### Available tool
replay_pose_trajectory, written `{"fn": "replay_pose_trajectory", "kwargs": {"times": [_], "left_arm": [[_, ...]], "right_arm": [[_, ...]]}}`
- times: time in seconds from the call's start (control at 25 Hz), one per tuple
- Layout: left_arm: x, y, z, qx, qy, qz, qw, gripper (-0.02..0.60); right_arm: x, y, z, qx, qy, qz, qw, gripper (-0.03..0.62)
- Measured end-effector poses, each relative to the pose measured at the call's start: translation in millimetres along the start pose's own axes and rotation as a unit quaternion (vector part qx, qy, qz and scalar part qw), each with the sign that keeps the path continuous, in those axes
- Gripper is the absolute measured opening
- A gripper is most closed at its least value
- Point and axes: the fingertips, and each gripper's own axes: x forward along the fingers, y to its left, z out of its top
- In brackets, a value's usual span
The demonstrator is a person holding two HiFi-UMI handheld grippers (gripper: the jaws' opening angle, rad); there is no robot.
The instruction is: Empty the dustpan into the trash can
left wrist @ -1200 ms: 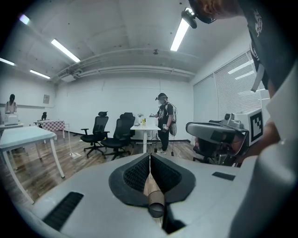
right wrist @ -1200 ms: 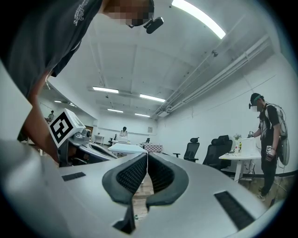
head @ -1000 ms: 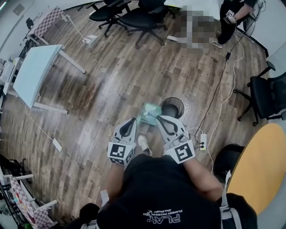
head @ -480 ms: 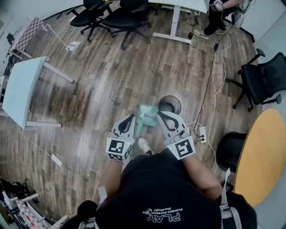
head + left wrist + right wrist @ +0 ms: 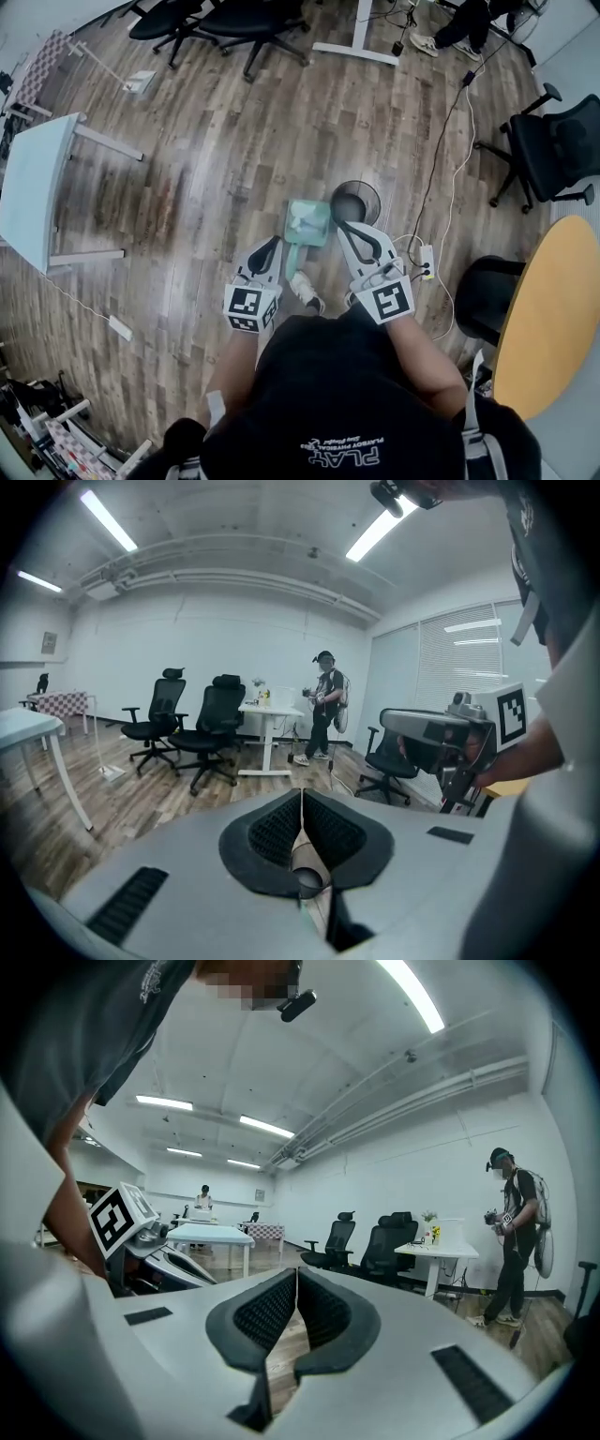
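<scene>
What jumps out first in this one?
The green dustpan, with pale bits in it, is straight ahead of the person, just left of the black mesh trash can on the wood floor. The left gripper is shut on what looks like the dustpan's handle. The right gripper is shut with nothing in it, its tip close to the can.

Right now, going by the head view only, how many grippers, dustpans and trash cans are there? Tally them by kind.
grippers: 2, the left gripper and the right gripper
dustpan: 1, green
trash can: 1, black
total: 4
</scene>
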Motion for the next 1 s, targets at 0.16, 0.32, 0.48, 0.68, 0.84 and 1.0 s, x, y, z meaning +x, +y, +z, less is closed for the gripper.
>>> {"fn": "replay_pose_trajectory", "kwargs": {"times": [0.16,0.32,0.48,0.68,0.84,1.0], "left_arm": [[16,-10,-31,0.046,0.042,-0.005,0.9981,0.025],[31,-11,-60,0.027,0.075,-0.009,0.9968,0.026],[39,3,-90,-0.023,0.101,0.017,0.9945,0.026],[52,13,-132,-0.043,0.155,0.055,0.9855,0.085],[62,17,-164,-0.063,0.196,0.070,0.9759,0.165],[73,13,-191,-0.069,0.233,0.071,0.9674,0.214]], "right_arm": [[1,-5,-22,0.022,0.019,0.001,1.000,0.025],[1,-5,-46,0.035,0.042,0.013,0.998,0.025],[-3,2,-81,0.042,0.082,0.018,0.996,0.025],[-11,1,-129,0.072,0.121,0.002,0.990,0.025],[-15,6,-160,0.092,0.147,-0.001,0.985,0.025],[-22,10,-176,0.100,0.163,0.002,0.982,0.025]]}}
